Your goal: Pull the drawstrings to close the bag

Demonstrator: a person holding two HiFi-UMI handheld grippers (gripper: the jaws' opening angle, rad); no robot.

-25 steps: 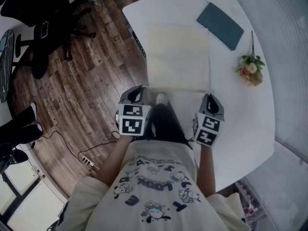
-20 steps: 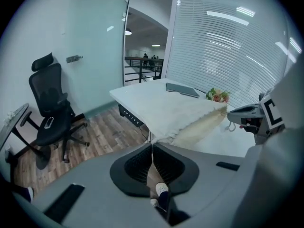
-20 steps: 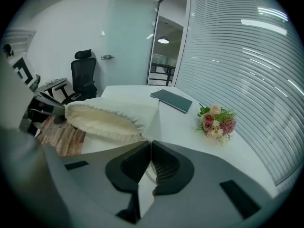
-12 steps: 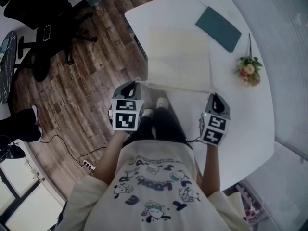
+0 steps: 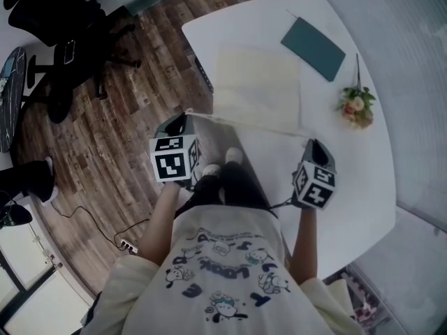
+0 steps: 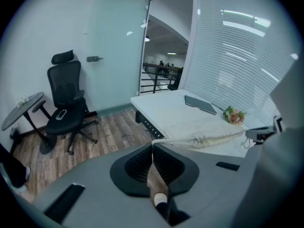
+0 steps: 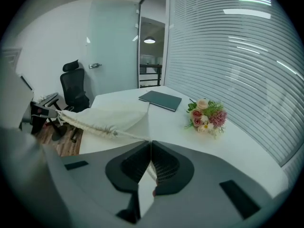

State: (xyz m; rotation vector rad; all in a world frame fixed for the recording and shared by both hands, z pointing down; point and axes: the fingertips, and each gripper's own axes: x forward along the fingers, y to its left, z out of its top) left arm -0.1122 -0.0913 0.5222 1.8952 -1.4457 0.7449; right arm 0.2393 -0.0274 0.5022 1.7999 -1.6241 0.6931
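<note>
Bag [image 5: 258,82]: cream cloth, lying flat on the white tabletop [image 5: 349,187], mouth toward the person. In both gripper views the mouth edge is bunched into pleats, so the closing looks well under way.
Left drawstring [image 6: 175,140]: runs taut from the mouth's left corner, past the tabletop edge, into the left jaws.
Right drawstring [image 7: 131,137]: runs taut from the mouth's right end into the right jaws.
Left gripper [image 5: 183,119]: jaws together, clamped on the left drawstring; held off the tabletop's left edge, over the floor, so the pull goes sideways away from the bag.
Right gripper [image 5: 312,144]: jaws together, clamped on the right drawstring; held over the tabletop, out to the right of the mouth, opposing the left pull.
Reason for spread: the two grippers stand well apart, one on each side, probably so that equal and opposite pulls cinch the mouth without dragging the bag.
Step judged: outward pull; some mouth width looks left to gather.
Notebook [image 5: 313,39]: dark, flat, beyond the bag; clear of the work.
Flowers [image 5: 355,107]: small bunch to the bag's right, apart from it.
Chair [image 6: 66,103]: black, on the wood floor, well away.
</note>
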